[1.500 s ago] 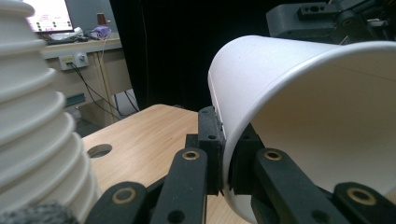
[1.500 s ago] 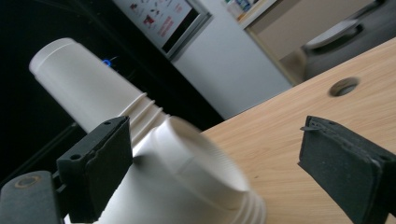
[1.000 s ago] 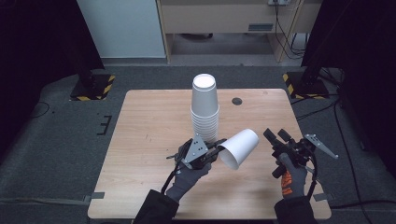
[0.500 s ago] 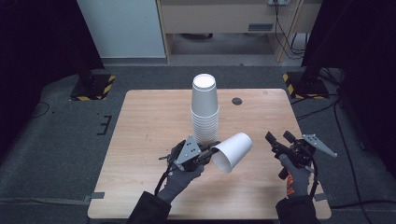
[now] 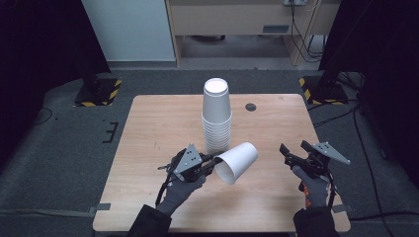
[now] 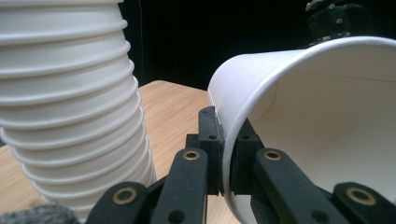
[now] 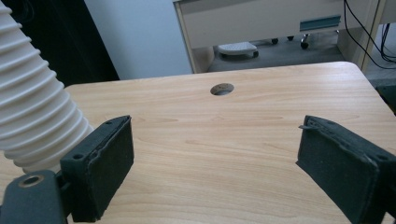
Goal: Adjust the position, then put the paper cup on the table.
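A white paper cup (image 5: 237,162) hangs tipped on its side over the desk (image 5: 148,133), near the middle of the front half, just in front of the stack of cups (image 5: 217,116). The left gripper (image 5: 211,164) has its jaws closed tight on the cup's rim, one inside and one outside. The stack stands upside down near the desk's centre. The right gripper (image 5: 295,151) hovers near the front right corner, jaws wide apart with nothing between them.
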{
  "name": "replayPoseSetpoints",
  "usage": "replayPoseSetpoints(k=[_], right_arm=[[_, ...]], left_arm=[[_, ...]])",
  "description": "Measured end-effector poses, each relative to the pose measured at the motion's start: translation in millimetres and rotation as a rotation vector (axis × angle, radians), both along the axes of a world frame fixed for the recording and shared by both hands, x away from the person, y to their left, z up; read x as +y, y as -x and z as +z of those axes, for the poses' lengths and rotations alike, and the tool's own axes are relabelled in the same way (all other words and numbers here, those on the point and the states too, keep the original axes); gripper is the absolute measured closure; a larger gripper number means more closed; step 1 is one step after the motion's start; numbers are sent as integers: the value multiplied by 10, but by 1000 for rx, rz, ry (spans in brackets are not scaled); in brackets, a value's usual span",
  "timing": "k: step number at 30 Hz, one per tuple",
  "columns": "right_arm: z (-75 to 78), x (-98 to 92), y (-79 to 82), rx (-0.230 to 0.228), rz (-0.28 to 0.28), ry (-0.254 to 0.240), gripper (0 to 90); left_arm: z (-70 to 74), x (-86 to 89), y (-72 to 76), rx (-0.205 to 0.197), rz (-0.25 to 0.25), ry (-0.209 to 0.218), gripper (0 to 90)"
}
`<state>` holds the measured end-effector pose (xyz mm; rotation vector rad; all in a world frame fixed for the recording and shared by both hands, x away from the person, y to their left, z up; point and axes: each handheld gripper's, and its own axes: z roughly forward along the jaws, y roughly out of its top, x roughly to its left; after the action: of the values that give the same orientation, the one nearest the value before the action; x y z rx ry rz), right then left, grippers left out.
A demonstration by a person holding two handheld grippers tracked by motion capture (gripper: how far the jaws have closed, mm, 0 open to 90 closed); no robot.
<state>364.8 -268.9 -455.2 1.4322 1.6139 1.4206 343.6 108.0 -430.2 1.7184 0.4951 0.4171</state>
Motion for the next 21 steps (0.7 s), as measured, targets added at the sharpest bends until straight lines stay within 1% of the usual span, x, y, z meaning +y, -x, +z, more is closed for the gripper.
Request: replayPoseSetpoints(k=[1, 2, 3, 4, 5, 8, 9, 11, 12, 15, 16, 18, 19, 21], right_arm=[[0, 0, 0, 0, 0, 0, 109], [-17, -3, -7, 7, -1, 18, 109], [-17, -3, -7, 7, -1, 18, 109], [-31, -3, -11, 11, -3, 38, 109], [-31, -3, -11, 11, -3, 38, 109], [-44, -5, -14, 18, -3, 62, 108], [-54, -11, -16, 22, -5, 79, 108], [-61, -14, -19, 23, -7, 84, 108], [-72, -23, -21, 32, -10, 95, 107], [-84, -36, -21, 36, -16, 103, 107], [-86, -38, -21, 37, -17, 106, 107], [-88, -38, -20, 37, -18, 106, 107], [-99, -37, -27, 41, -13, 113, 107], [-101, -35, -30, 44, -14, 111, 106]], left_arm=[[0, 0, 0, 0, 0, 0, 854], [-1, 14, 2, 6, -3, 0, 854], [-1, 29, 3, 9, -4, 1, 854], [-1, 58, 6, 16, -5, 4, 854], [-1, 58, 6, 16, -5, 4, 854], [1, 111, 23, 19, -5, -11, 854], [2, 144, 40, 19, -5, -18, 855], [6, 167, 52, 21, -3, -23, 855], [9, 191, 62, 22, -3, -23, 854], [11, 259, 91, 35, -7, -19, 855], [2, 296, 106, 45, -16, -29, 855], [-4, 315, 110, 48, -18, -34, 855], [-16, 341, 112, 58, -22, -34, 855], [-32, 384, 116, 65, -21, -38, 855]])
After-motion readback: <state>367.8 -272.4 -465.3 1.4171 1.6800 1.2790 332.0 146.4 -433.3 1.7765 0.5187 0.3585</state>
